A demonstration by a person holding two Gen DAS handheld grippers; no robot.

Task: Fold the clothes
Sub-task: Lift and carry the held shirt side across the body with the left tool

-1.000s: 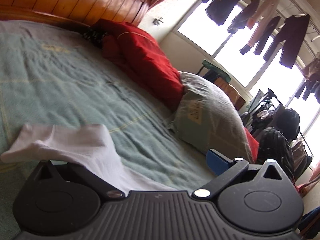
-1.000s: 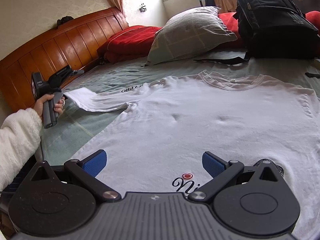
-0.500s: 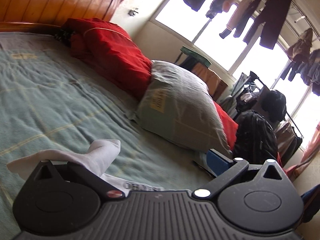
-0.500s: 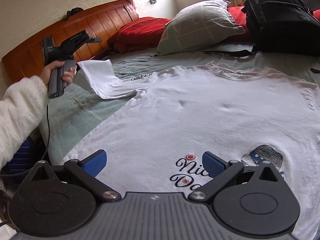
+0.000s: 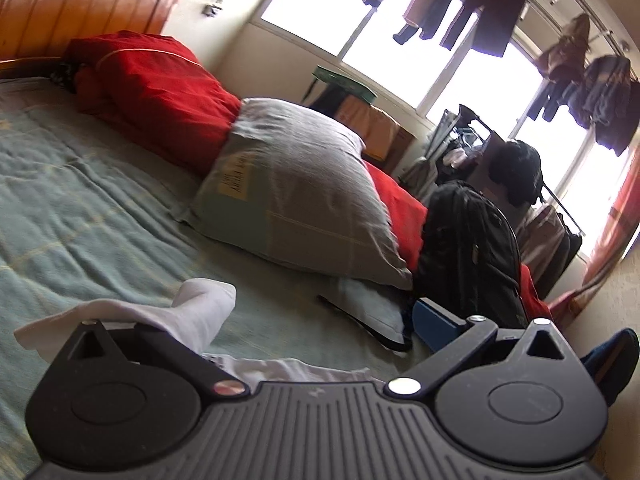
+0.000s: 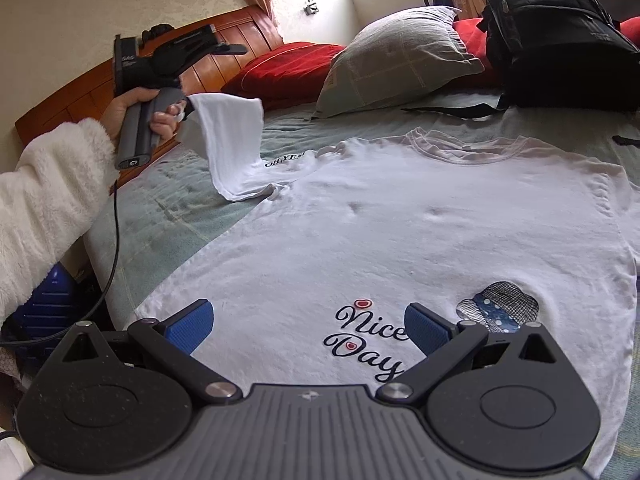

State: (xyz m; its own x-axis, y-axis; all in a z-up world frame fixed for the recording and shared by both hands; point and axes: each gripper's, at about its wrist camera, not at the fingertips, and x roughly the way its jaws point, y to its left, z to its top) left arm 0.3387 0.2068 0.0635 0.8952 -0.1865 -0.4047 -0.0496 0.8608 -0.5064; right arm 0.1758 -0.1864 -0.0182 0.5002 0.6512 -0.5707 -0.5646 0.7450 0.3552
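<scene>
White T-shirt [image 6: 400, 232]: lies flat, print up, on the bed [image 6: 168, 216]. Left claw [image 6: 188, 110] holds the sleeve [image 6: 232, 136] lifted off the bed; right claw [image 6: 308, 326] hovers wide and empty over the hem. Best practice: carry the sleeve inward across the chest, lay it flat, smooth creases. Nearby: pillow [image 6: 400, 64], black backpack [image 6: 560, 36] (its strap near the collar), red bedding [image 5: 160, 92].

White T-shirt [image 6: 400, 240]: front print read "Nice Day" in dark script, below the collar toward the hem. Lifted sleeve [image 6: 236, 140] base read "OH,YES". Yellow label on pillow [image 5: 236, 176]: illegible.
</scene>
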